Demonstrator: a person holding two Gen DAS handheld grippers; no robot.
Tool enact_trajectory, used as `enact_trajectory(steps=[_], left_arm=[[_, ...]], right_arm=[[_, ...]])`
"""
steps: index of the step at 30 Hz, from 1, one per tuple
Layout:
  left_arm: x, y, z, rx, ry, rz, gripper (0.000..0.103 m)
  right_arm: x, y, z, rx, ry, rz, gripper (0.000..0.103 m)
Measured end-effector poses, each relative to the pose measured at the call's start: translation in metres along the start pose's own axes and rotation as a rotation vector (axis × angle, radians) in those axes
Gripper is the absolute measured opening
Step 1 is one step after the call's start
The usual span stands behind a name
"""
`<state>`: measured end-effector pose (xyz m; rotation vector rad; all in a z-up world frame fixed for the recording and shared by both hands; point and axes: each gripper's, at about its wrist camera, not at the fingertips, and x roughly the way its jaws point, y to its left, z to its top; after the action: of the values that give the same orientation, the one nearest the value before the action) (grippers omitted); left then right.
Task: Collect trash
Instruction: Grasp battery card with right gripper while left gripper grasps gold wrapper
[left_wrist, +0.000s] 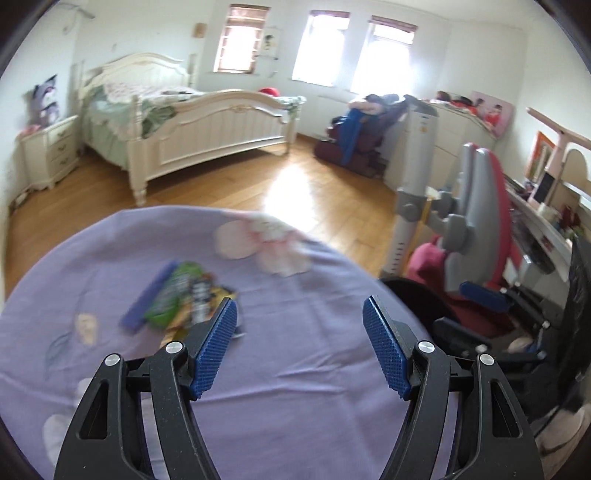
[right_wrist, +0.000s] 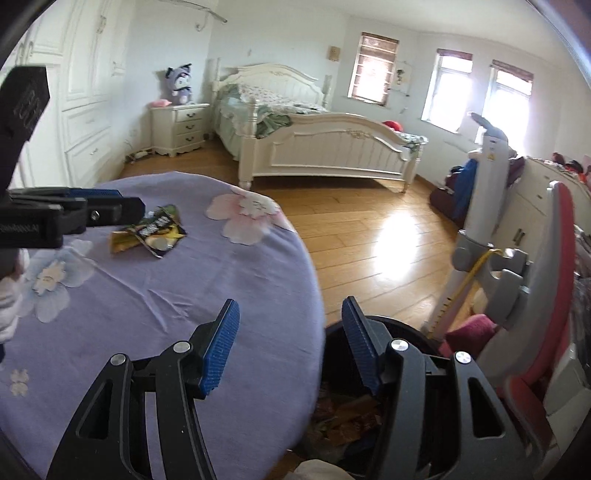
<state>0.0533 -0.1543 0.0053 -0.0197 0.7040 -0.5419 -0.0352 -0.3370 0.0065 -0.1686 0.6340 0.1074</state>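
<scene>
2 tools, left tool (left_wrist: 299, 314) and right tool (right_wrist: 290, 317), gape empty; wrappers (right_wrist: 155, 232) blurred, uncountable.

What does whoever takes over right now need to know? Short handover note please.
Left gripper: jaws open, empty, above the purple tablecloth, just right of the wrapper pile.
Right gripper: jaws open, empty, over the table edge beside the black bin.
Trash: the snack wrappers lie on the cloth; the left-wrist view is blurred, so the count is unclear.
Done: the bin already holds some wrappers.
Left: pick up the pile and drop it in the bin.
</scene>
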Motion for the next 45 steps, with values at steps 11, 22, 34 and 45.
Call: enact_trajectory(steps=[11, 22, 34, 45], left_arm=[[0.02, 0.084, -0.027, -0.05, 0.144, 0.088, 0.047], [0.051, 0.091, -0.023, -0.018, 0.194, 0.092, 0.034], [0.053, 0.094, -0.021, -0.012, 0.205, 0.091, 0.014], [0.033, 0.092, -0.027, -0.016, 0.149, 0.086, 0.007]], right_arm=[[0.082, 0.077, 0.07, -0.348, 0.101, 0.357, 0.078], [0.15, 0.096, 0.091, -0.528, 0.199, 0.505, 0.078], [0.176, 0.1, 0.093, -0.539, 0.281, 0.617, 0.073], [0.138, 0.08, 0.081, -0.317, 0.194, 0.536, 0.062]])
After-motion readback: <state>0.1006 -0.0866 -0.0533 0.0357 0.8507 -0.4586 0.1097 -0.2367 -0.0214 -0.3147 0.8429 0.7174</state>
